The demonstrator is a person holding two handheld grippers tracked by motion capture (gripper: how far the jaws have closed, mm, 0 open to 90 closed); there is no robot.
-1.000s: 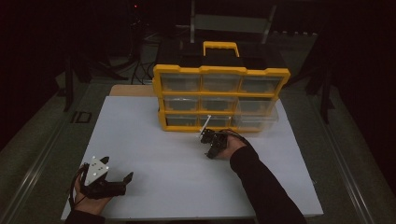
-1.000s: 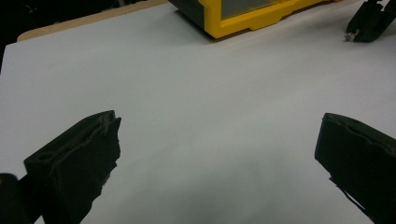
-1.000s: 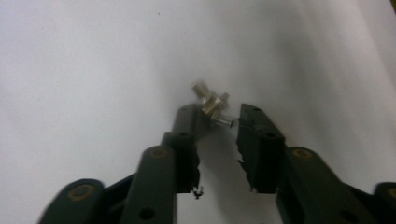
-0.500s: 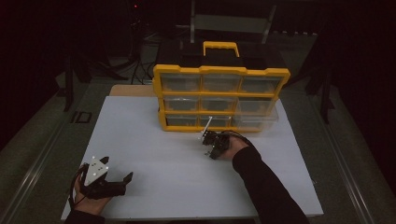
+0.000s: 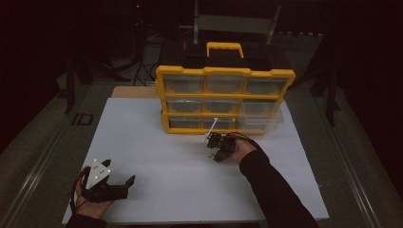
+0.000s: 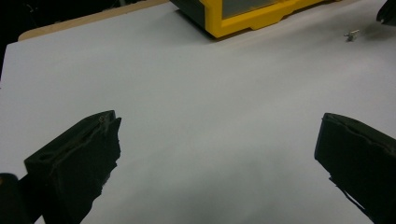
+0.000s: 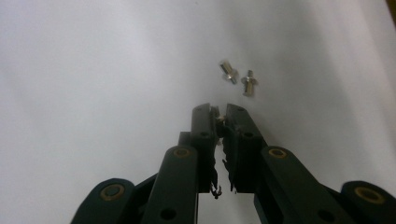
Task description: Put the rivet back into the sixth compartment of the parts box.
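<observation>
My right gripper (image 7: 218,110) points down at the white table top (image 7: 93,70), its jaws closed on a small shiny screw (image 7: 219,119) pinched at the tips. Two more small metal screws (image 7: 229,71) (image 7: 249,84) lie loose on the table just beyond the tips. In the high view the right gripper (image 5: 213,144) sits just in front of the yellow drawer organizer (image 5: 223,73). My left gripper (image 5: 119,174) rests near the front left of the table, its jaws spread wide with nothing between them (image 6: 218,122). A screw (image 6: 350,34) lies far ahead of it.
The organizer has rows of clear drawers; its lower right drawer (image 5: 260,121) is pulled out over the table. A black box with a yellow handle (image 5: 224,46) stands behind it. The white board's front edge (image 5: 190,219) is close to the left hand.
The right gripper has shifted very slightly toward the near side. The left gripper has stayed in place, still open.
</observation>
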